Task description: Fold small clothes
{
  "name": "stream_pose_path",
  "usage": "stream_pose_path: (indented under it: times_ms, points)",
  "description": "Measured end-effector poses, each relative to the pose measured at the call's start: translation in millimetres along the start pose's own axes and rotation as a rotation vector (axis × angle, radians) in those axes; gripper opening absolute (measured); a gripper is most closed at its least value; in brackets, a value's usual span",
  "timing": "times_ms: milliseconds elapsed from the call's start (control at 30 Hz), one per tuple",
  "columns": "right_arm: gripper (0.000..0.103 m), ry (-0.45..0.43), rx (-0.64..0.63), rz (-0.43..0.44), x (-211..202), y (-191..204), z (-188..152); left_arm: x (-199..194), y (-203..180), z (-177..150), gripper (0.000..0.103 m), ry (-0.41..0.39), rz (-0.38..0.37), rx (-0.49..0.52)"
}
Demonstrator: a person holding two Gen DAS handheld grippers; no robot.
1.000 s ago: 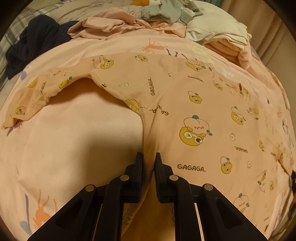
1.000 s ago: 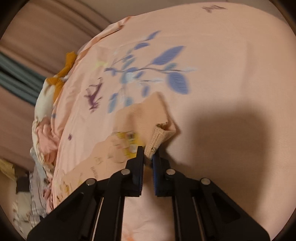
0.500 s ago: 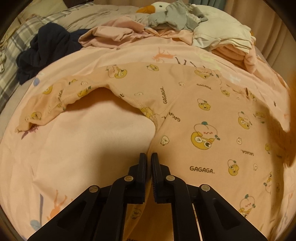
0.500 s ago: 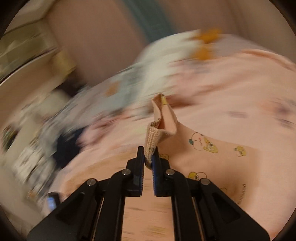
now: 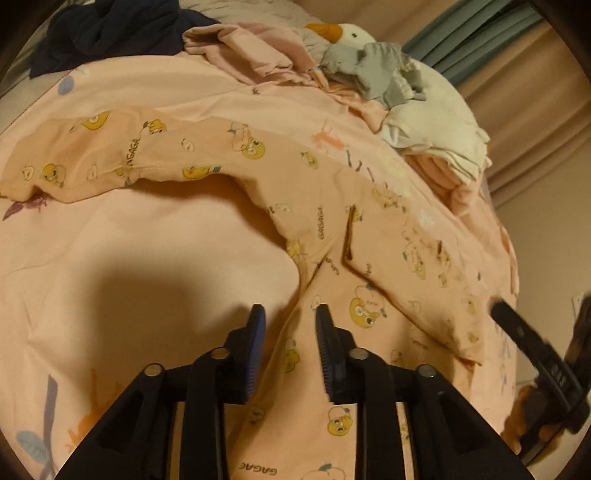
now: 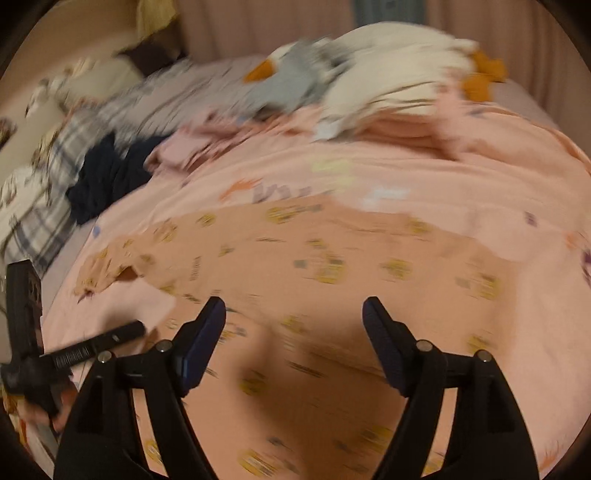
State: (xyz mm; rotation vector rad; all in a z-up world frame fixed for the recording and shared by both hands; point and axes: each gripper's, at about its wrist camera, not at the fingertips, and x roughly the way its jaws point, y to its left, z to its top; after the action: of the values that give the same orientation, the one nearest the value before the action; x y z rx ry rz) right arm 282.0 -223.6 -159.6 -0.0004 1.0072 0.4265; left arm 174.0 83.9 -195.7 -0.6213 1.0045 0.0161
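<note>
A small peach top printed with yellow cartoon figures (image 5: 332,229) lies spread on the pink bedspread (image 5: 147,266), one sleeve stretched out to the left and the right side folded over the body. My left gripper (image 5: 290,317) is open and empty just above the garment's side seam. My right gripper (image 6: 293,308) is wide open and empty above the same top (image 6: 332,258), which shows blurred. The right gripper also shows at the right edge of the left wrist view (image 5: 535,354). The left gripper shows at the left edge of the right wrist view (image 6: 92,343).
At the back of the bed lie a dark navy garment (image 5: 103,29), a crumpled pink garment (image 5: 251,51), a grey garment (image 5: 380,74) on a white goose plush (image 5: 436,122), and folded pink cloth (image 5: 450,173). A plaid sheet (image 6: 62,155) lies far left. Curtains hang behind.
Both grippers have let go of the top and opened. The right gripper carried the sleeve over and laid it on the body. The left gripper's view has turned to the right.
</note>
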Motion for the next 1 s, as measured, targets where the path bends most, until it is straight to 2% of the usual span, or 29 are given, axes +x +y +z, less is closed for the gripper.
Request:
stream_pose_path:
  times_ms: [67, 133, 200, 267, 300, 333, 400, 467, 533, 600, 633, 733, 800, 833, 933, 1000]
  points:
    - [0.086, 0.007, 0.026, -0.072, -12, -29, -17, 2, -2, 0, 0.027, 0.004, -0.053, -0.012]
    - [0.086, -0.010, 0.062, -0.141, -18, -53, -37, 3, -4, 0, 0.026, 0.023, -0.143, -0.028]
    - [0.086, 0.000, 0.122, -0.137, -19, -78, -55, 5, -7, 1, 0.027, 0.040, -0.251, -0.061]
    - [0.083, 0.068, 0.206, -0.117, -14, -106, -68, 6, -10, 3, 0.044, 0.037, -0.328, -0.084]
    - [0.081, 0.077, 0.229, -0.115, -15, -114, -71, 9, -12, 4, 0.047, 0.030, -0.366, -0.097]
    - [0.079, 0.064, 0.247, -0.115, -18, -121, -74, 13, -15, 6, 0.048, 0.020, -0.397, -0.110]
    - [0.080, 0.032, 0.258, -0.131, -22, -129, -77, 24, -20, 9, 0.048, 0.017, -0.414, -0.134]
    - [0.080, 0.046, 0.249, -0.177, -20, -132, -77, 42, -28, 12, 0.048, 0.069, -0.344, -0.135]
    - [0.079, 0.059, 0.233, -0.167, -17, -135, -80, 62, -38, 12, 0.048, 0.125, -0.277, -0.099]
    - [0.079, 0.064, 0.255, -0.150, -15, -140, -81, 73, -42, 13, 0.048, 0.124, -0.265, -0.088]
    - [0.079, 0.057, 0.266, -0.145, -15, -143, -81, 79, -45, 16, 0.048, 0.121, -0.252, -0.102]
    - [0.079, 0.062, 0.280, -0.115, -8, -144, -79, 88, -47, 28, 0.048, 0.096, -0.277, -0.177]
    - [0.079, 0.081, 0.250, -0.095, -3, -138, -79, 94, -56, 35, 0.048, 0.104, -0.257, -0.170]
    - [0.079, 0.094, 0.225, -0.094, 1, -134, -77, 97, -60, 37, 0.045, 0.098, -0.226, -0.147]
    - [0.078, 0.103, 0.181, -0.099, 12, -129, -75, 102, -78, 42, 0.012, 0.054, -0.057, -0.062]
    - [0.070, 0.095, 0.187, -0.096, 18, -130, -73, 106, -86, 44, 0.007, 0.026, 0.024, -0.013]
